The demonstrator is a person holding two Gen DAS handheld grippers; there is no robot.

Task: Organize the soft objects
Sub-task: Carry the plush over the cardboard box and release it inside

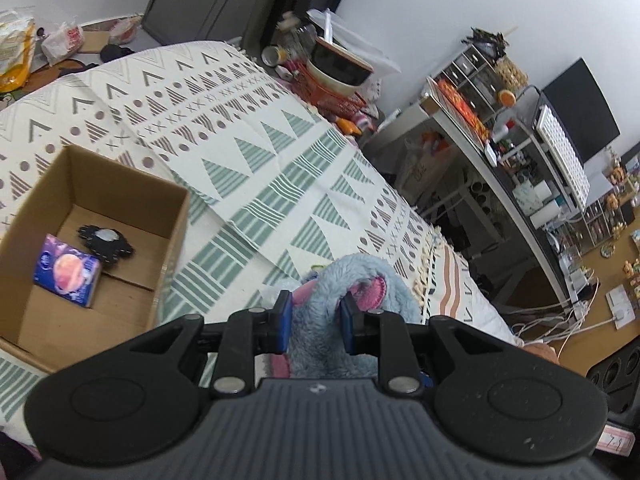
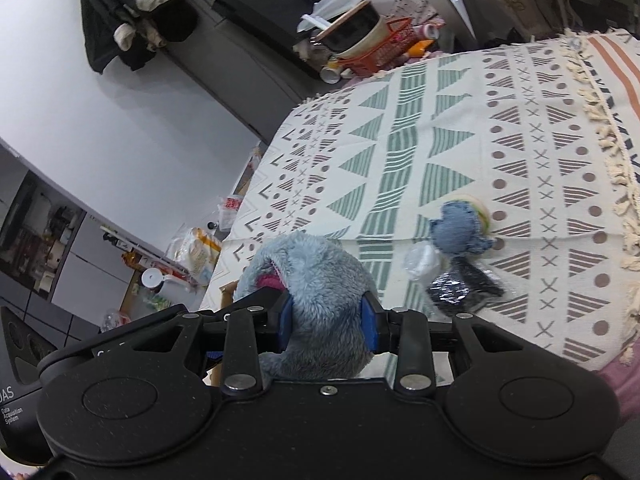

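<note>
A fluffy blue plush toy [image 1: 352, 280] with pink patches is held above the patterned bed cover. My left gripper [image 1: 314, 324] is shut on one part of it, and my right gripper [image 2: 328, 320] is shut on another part of the same plush toy [image 2: 316, 276]. To the left stands an open cardboard box [image 1: 124, 184]; inside lie a purple tissue pack [image 1: 66, 276] and a black felt piece [image 1: 105, 242]. On the cover to the right rest a small blue denim toy [image 2: 460, 228], a clear plastic wrapper [image 2: 422, 260] and a dark packet [image 2: 464, 286].
The patterned cover [image 1: 256, 152] spreads over the bed with a tasselled edge [image 2: 612, 148]. A red basket with a bowl [image 1: 336, 76] sits past the far end. A cluttered desk [image 1: 516, 168] with a monitor stands on the right. Cables lie on the floor [image 1: 560, 320].
</note>
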